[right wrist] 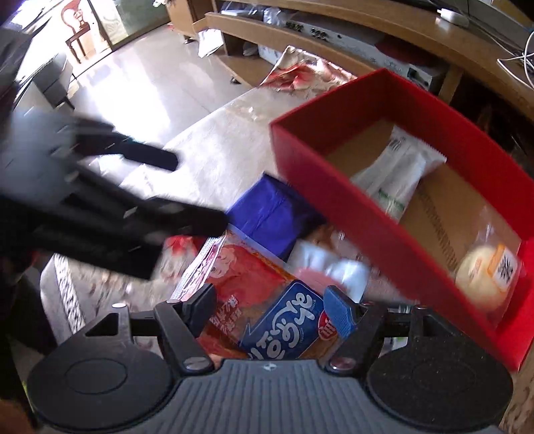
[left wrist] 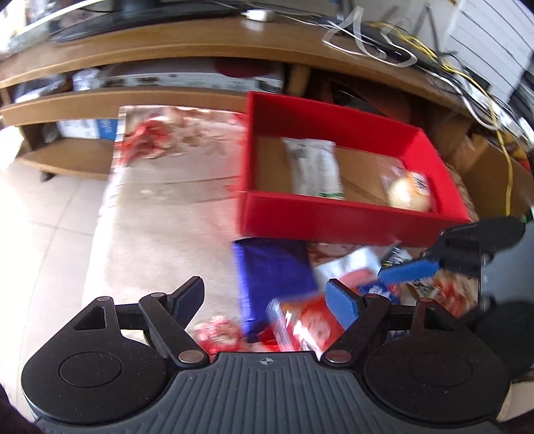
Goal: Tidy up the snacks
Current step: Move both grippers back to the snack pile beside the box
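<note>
A red box point(left wrist: 333, 220) point(right wrist: 333, 187) stands on a floral mat and holds a white packet point(left wrist: 313, 167) point(right wrist: 397, 173) and a wrapped bun point(left wrist: 409, 195) point(right wrist: 484, 273). In front of it lie a blue packet point(left wrist: 273, 270) point(right wrist: 270, 213), a white packet point(left wrist: 350, 263) point(right wrist: 333, 267) and a red snack packet with a blue label point(left wrist: 307, 327) point(right wrist: 253, 293). My right gripper point(right wrist: 270, 310) point(left wrist: 412, 255) is shut on the label end of the red packet. My left gripper point(left wrist: 267, 300) point(right wrist: 197, 190) hovers open over the blue packet and the red packet's far end.
A wooden TV stand point(left wrist: 200, 43) with low shelves runs behind the box, with tangled cables point(left wrist: 467, 66) on its right end. The mat point(left wrist: 160, 200) lies on a pale tiled floor point(left wrist: 50, 217). A chair point(right wrist: 76, 23) stands far off.
</note>
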The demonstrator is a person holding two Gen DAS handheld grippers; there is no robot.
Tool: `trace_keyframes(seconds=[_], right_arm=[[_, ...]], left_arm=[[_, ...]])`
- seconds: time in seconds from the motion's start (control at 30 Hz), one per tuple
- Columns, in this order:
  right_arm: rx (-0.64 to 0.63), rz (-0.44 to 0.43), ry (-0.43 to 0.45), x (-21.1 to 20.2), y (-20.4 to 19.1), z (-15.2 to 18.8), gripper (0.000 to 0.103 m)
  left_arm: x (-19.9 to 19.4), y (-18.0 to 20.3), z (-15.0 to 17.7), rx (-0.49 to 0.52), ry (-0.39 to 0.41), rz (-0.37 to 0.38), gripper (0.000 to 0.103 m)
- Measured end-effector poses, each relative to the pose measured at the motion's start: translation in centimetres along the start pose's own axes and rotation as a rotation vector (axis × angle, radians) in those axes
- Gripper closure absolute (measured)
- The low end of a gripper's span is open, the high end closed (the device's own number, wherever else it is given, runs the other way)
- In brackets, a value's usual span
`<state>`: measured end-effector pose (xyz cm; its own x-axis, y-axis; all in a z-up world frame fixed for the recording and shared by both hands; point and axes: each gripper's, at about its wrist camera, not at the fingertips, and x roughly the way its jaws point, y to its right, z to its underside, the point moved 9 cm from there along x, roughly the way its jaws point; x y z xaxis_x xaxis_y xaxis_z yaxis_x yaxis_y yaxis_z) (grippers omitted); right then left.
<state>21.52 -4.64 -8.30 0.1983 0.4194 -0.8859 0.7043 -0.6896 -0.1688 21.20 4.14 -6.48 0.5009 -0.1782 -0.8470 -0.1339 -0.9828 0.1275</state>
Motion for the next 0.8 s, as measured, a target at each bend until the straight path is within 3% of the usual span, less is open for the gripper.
trace_keyframes(seconds=[0.17,0.43,0.7,0.8], right_arm=[[0.061,0.014,0.01,-1.9,0.1,2.7,0.035],[0.152,0.008,-0.022,-3.6,-1.2,7.9,0.035],[0.251,-0.065,-0.086,-1.8,-2.7,10.7,0.035],[0.284,-0.044,-0.126,-0.8,-2.1,11.7,0.035]], left_arm=[[1.0,3.1,0.8,0.124,-0.017,0.038,0.019],[3.0,7.8,2.5,0.431,-0.05,0.07,0.018],[3.5,8.4,2.4,0.526,-0.064,0.096,0.014],[3.4,8.7,3.0,0.537,-0.078,0.117,0.014]])
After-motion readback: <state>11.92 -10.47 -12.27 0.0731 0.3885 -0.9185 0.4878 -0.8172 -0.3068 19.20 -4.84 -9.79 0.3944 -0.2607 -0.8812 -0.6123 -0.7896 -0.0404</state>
